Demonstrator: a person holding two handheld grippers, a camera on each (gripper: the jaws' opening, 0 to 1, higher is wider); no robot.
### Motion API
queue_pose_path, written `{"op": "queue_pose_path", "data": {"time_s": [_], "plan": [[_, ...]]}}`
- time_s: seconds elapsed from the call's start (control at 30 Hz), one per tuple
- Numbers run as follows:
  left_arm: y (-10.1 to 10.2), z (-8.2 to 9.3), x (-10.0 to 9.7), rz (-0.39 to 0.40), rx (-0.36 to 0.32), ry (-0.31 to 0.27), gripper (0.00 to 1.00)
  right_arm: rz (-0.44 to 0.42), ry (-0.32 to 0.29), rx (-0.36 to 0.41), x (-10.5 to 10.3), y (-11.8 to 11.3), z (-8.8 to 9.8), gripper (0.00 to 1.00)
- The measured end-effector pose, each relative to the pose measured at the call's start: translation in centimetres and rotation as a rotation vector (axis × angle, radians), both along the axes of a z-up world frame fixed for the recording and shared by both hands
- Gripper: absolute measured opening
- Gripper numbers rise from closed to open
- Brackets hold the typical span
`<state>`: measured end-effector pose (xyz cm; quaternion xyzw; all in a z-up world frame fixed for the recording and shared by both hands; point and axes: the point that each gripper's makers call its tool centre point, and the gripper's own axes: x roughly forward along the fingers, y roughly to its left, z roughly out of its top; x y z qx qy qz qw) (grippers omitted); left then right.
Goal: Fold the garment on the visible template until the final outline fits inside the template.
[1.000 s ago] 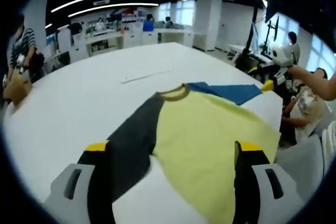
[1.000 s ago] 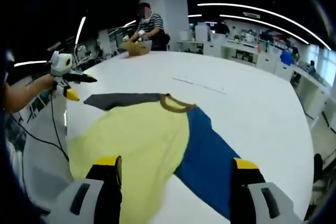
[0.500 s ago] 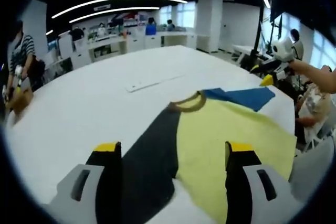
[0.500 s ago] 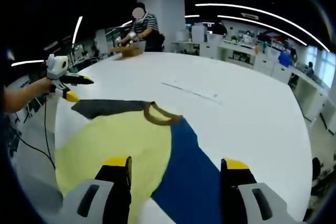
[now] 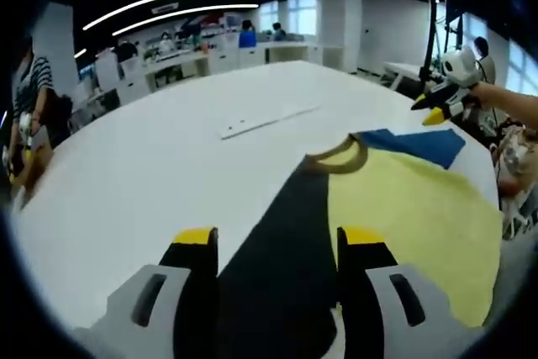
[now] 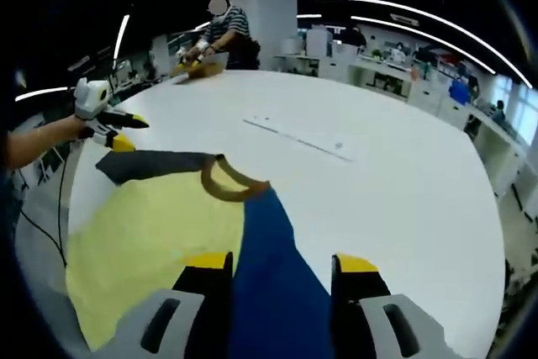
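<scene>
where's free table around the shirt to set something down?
Bare white table lies beyond the collar, broken by a thin white strip. More bare room flanks the dark sleeve and the blue sleeve. Crowded: the yellow body runs to the table's near edge.

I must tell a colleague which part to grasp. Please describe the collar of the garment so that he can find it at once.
On the big white table lies a shirt with a yellow body. At its top edge, where the dark grey sleeve and the blue sleeve meet, sits the collar: a thin olive-brown curved band, unlike the flat panels around it.
</scene>
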<state>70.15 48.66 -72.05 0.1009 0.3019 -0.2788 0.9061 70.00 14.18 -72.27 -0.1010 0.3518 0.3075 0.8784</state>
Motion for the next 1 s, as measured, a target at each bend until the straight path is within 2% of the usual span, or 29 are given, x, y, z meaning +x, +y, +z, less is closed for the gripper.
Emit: {"op": "queue_pose_path", "data": {"time_s": [0.13,0.23,0.37,0.53,0.67,0.87,0.93,0.97,1.0], "plan": [[0.4,-1.5,1.0,0.014,0.007,0.020,0.45,0.002,0.023,0.004,1.0,0.2,-1.4,0.36],[0.5,-2.9,1.4,0.006,0.023,0.038,0.44,0.013,0.032,-0.007,1.7,0.3,-2.4,0.34],[0.3,-3.8,1.8,-0.009,0.024,0.046,0.42,0.024,0.041,-0.003,2.5,0.5,-3.4,0.32],[0.3,-4.9,2.6,0.008,-0.013,0.062,0.40,0.042,0.061,-0.013,2.6,0.5,-4.5,0.26],[0.3,-5.9,2.6,0.009,-0.027,0.088,0.34,0.069,0.086,-0.025,2.1,0.8,-5.4,0.21],[0.6,-6.0,2.9,0.016,-0.046,0.071,0.29,0.110,0.097,-0.060,1.6,0.7,-6.2,0.15],[0.7,-6.0,2.8,0.003,-0.015,0.059,0.25,0.123,0.076,-0.089,1.7,0.5,-6.2,0.11],[1.0,-6.1,2.6,-0.022,0.042,0.043,0.24,0.132,0.071,-0.098,1.7,0.5,-6.1,0.09],[0.6,-6.0,2.4,-0.011,0.013,0.055,0.23,0.138,0.069,-0.105,1.6,0.5,-6.2,0.08]]}}
